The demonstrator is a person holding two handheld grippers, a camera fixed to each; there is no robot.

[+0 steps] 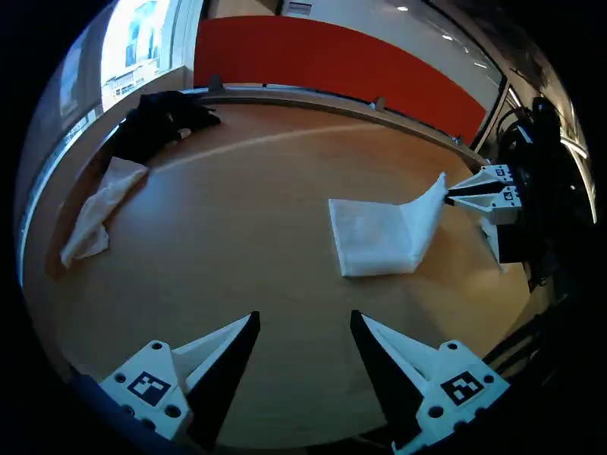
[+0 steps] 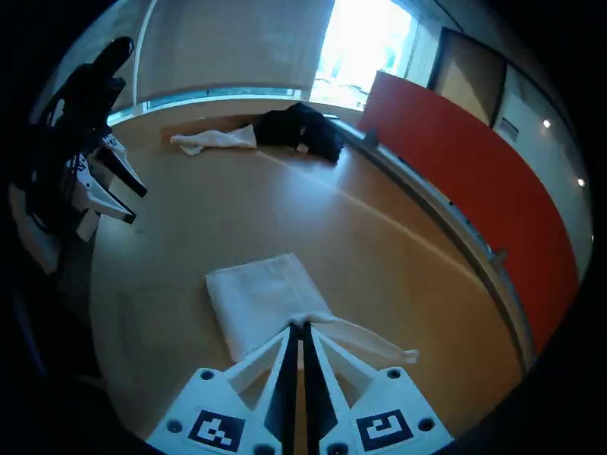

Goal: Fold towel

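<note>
On the near edge of the towel, the right claw is clamped on a corner, lifting that flap off the counter, likely so it can be carried across the part lying flat. Well apart from the towel, the left claw hangs with fingers spread and empty, probably held clear to give the fold room; beyond the towel lie a crumpled white cloth and a dark garment.

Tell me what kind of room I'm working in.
Probably an office or meeting room: a wide wooden table, a red partition along its far edge, and big windows.
</note>
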